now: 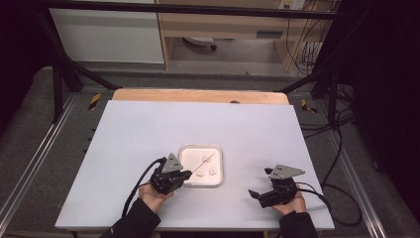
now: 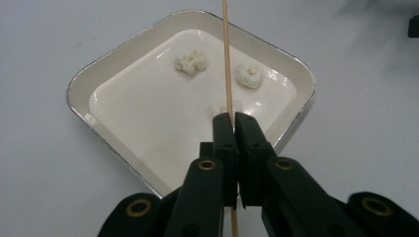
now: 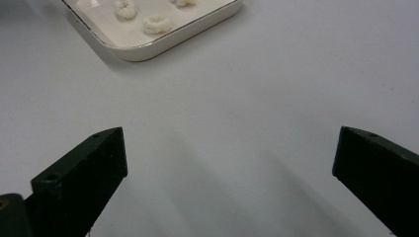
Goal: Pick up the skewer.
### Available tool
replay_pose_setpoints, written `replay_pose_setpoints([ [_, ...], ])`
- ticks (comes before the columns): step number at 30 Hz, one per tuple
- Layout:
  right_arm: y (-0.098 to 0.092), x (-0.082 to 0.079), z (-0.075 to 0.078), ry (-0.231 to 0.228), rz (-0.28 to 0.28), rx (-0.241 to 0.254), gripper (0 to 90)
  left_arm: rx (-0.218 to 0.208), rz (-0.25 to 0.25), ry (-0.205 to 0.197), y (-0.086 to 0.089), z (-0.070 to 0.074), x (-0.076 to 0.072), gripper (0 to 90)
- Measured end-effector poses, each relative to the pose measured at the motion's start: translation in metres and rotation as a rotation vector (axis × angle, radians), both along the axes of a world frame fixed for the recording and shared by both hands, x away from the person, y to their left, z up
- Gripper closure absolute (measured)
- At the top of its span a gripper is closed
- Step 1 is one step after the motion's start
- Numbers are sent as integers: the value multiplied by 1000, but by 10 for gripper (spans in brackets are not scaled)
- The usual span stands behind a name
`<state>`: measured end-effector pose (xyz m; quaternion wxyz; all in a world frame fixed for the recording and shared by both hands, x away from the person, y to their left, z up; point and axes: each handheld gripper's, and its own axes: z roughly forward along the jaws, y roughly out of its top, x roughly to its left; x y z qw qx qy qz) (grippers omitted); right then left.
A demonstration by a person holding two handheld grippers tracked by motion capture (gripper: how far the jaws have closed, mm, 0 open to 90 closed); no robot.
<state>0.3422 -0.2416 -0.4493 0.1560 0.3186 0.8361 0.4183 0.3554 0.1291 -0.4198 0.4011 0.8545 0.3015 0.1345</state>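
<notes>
Left claw (image 2: 230,121): pinching skewer (image 2: 227,59) over tray (image 2: 79,89), above three dough bits (image 2: 190,62). Right claw (image 3: 230,168): spread, idle on surface (image 3: 276,74). Advice: aim tip dead-centre (steady descent).

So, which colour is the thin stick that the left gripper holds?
The thin wooden stick is pale tan, clearest in the left gripper view, above the white square tray.

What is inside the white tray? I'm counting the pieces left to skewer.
The tray holds three small white puffy pieces; the third sits partly hidden behind the stick and the left gripper.
</notes>
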Motion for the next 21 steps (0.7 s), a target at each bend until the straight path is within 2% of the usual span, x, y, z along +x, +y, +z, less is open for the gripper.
replay_pose_setpoints([
  [8,11,-2,2,-22,28,-41,12,-3,-14,6,-1,2,-1,881],
  [11,19,-3,4,-41,49,-77,12,2,-21,6,-2,3,-1,881],
  [15,23,-3,6,-51,61,-91,12,4,-32,8,-4,4,-2,881],
  [18,29,-4,9,-74,72,-120,13,4,-38,10,-4,5,-2,881],
  [21,31,-5,10,-96,78,-127,16,5,-47,16,-5,6,-2,881],
])
